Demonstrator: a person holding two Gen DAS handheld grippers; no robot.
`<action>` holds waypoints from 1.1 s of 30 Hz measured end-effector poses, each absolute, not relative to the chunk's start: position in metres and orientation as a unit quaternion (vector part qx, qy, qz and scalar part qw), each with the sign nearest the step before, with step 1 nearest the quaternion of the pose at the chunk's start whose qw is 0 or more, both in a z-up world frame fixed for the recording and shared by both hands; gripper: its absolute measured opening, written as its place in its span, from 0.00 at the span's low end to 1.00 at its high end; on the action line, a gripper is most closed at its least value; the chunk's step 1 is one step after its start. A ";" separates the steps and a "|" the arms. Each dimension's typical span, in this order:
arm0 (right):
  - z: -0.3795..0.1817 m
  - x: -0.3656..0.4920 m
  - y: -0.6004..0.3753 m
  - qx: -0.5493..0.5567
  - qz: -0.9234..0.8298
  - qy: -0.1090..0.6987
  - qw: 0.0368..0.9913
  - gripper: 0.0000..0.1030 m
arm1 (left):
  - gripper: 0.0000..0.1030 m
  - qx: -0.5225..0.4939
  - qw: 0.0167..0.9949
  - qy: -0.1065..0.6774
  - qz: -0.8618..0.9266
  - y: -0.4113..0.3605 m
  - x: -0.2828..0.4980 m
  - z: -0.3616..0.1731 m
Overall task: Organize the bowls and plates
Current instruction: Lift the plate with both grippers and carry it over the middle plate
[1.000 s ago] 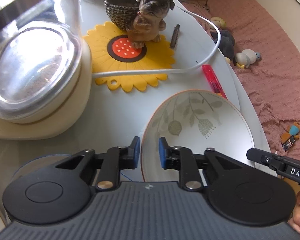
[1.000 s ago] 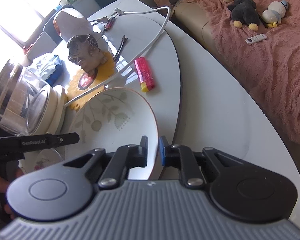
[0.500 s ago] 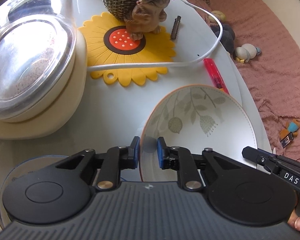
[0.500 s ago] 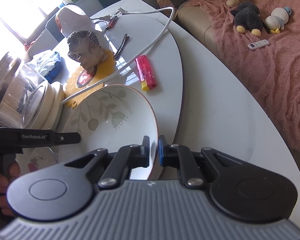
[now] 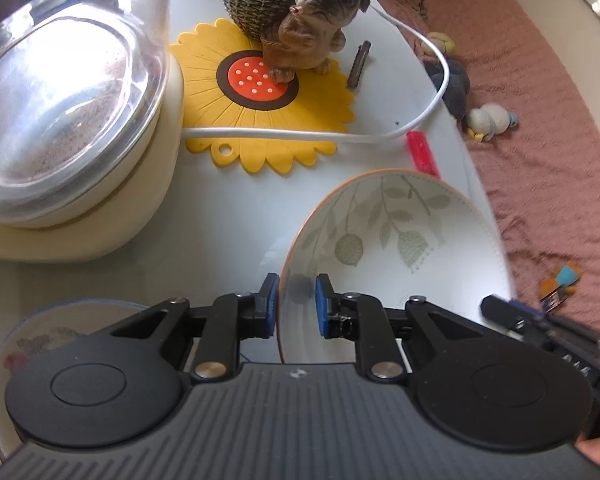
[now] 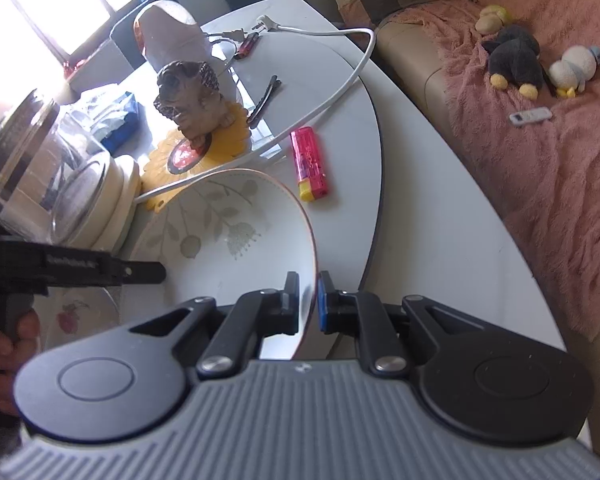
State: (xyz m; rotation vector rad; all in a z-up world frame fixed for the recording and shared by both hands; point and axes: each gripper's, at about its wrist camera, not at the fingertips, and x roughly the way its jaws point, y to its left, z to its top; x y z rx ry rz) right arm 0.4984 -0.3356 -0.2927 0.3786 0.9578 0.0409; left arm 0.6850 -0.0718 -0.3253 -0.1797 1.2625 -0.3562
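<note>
both hand-held grippers clamp the leaf-print bowl [image 5: 396, 240]: left hand-held gripper [image 5: 296, 304] and right hand-held gripper [image 6: 308, 304] on opposite rims, likely to carry it level above the bench [image 5: 228, 208].

The left gripper [image 5: 296, 304] points steeply down at the bowl [image 5: 400, 248]. Its two blue pads sit close together with the near left rim of the bowl between them, one pad inside the bowl and one outside. The right gripper [image 6: 309, 304] also tilts down and pinches the right rim of the same bowl, pads squeezed tight on the thin edge. A hand [image 6: 4, 344] wraps around the left gripper's handle, on the bowl's left side in the right wrist view.
</note>
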 end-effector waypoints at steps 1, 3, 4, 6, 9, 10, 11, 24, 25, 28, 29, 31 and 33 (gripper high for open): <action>-0.292 0.499 -0.335 0.181 0.018 0.460 0.869 0.12 | 0.20 -0.089 0.789 0.586 -0.160 -0.071 0.685 -0.323; -0.290 0.499 -0.334 0.186 0.018 0.467 0.864 0.12 | 0.20 -0.093 0.793 0.582 -0.155 -0.070 0.684 -0.317; -0.288 0.498 -0.333 0.186 0.018 0.466 0.865 0.12 | 0.20 -0.096 0.795 0.579 -0.154 -0.069 0.684 -0.314; -0.283 0.495 -0.332 0.183 0.021 0.462 0.868 0.12 | 0.20 -0.104 0.794 0.578 -0.155 -0.066 0.685 -0.309; -0.278 0.494 -0.334 0.197 0.025 0.463 0.864 0.12 | 0.20 -0.118 0.791 0.579 -0.161 -0.059 0.681 -0.302; -0.277 0.493 -0.333 0.199 0.028 0.464 0.863 0.12 | 0.20 -0.123 0.790 0.578 -0.163 -0.055 0.679 -0.299; -0.274 0.491 -0.333 0.202 0.031 0.463 0.863 0.12 | 0.20 -0.131 0.789 0.579 -0.161 -0.051 0.676 -0.296; -0.250 0.480 -0.295 0.192 0.098 0.467 0.858 0.12 | 0.20 -0.186 0.791 0.569 -0.126 0.015 0.630 -0.267; -0.249 0.480 -0.291 0.191 0.104 0.467 0.857 0.12 | 0.20 -0.195 0.791 0.567 -0.122 0.022 0.624 -0.266; -0.244 0.480 -0.279 0.185 0.121 0.467 0.856 0.12 | 0.20 -0.214 0.791 0.564 -0.108 0.041 0.610 -0.263; -0.243 0.479 -0.275 0.183 0.128 0.467 0.856 0.12 | 0.20 -0.217 0.792 0.562 -0.104 0.047 0.605 -0.262; -0.241 0.479 -0.267 0.178 0.140 0.467 0.855 0.12 | 0.20 -0.224 0.792 0.559 -0.096 0.057 0.596 -0.260; -0.239 0.480 -0.259 0.169 0.152 0.469 0.853 0.12 | 0.20 -0.237 0.791 0.557 -0.093 0.069 0.587 -0.260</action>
